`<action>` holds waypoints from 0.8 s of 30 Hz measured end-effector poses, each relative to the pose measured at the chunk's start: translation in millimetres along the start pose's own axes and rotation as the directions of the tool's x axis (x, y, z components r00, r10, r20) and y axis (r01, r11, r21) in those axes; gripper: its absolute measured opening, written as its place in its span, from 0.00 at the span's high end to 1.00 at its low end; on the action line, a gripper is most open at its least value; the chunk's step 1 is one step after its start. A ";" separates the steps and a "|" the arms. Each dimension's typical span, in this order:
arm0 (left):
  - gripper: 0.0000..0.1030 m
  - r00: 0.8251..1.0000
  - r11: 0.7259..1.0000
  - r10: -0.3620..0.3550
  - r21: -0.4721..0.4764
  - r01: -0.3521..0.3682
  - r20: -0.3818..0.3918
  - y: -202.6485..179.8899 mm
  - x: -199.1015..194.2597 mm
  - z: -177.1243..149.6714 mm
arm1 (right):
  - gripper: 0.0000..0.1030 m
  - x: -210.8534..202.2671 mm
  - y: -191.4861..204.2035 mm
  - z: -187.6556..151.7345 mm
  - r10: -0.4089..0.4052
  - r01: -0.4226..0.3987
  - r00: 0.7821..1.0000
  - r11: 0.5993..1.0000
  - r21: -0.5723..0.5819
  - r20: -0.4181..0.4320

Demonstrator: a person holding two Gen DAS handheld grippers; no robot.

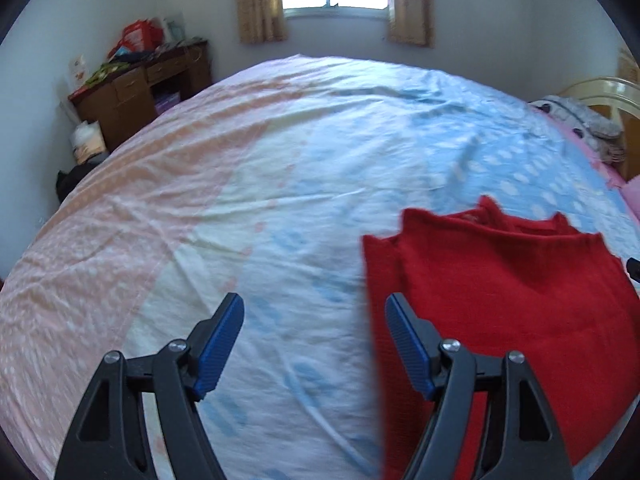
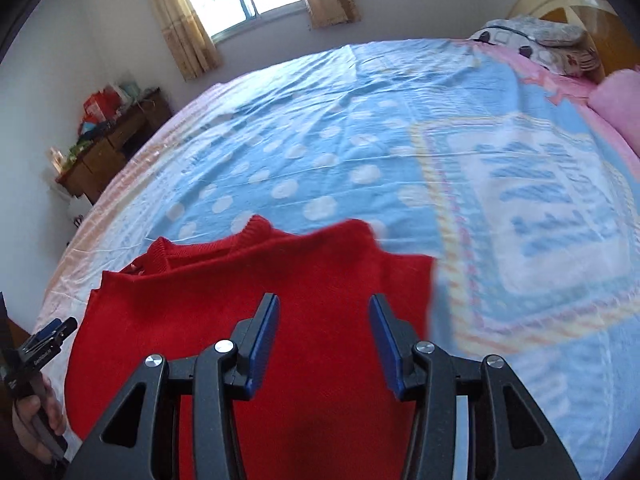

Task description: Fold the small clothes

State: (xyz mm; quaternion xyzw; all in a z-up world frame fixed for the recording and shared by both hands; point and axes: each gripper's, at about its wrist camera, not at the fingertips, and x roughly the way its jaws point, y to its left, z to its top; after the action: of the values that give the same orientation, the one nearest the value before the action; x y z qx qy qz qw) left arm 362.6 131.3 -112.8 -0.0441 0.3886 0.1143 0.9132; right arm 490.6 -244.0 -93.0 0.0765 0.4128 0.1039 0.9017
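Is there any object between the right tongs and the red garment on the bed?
Nothing visible. The right tongs hang open directly over the red knitted garment, which lies on the blue dotted bedsheet. No other object shows in the gap.

A bed (image 1: 280,152) with a pastel dotted sheet bears a red knit garment (image 2: 280,280) and, far off, a grey plush (image 2: 536,40).

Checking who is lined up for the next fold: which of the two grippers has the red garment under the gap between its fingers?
The right gripper: the red sweater fills its gap. The left gripper frames only bedsheet.
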 end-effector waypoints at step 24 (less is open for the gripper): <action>0.22 0.999 0.996 0.027 0.084 -0.024 -0.033 -36.2 54.4 17.3 | 0.65 -0.3 10.4 -48.3 -0.092 0.082 0.995 0.980 -0.183 -0.043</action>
State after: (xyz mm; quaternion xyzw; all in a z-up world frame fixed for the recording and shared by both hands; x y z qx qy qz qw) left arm 420.1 108.6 -140.2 -0.0028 0.4091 0.1087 0.9060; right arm 452.4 -231.5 -121.7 -0.0265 0.4276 0.1034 0.8977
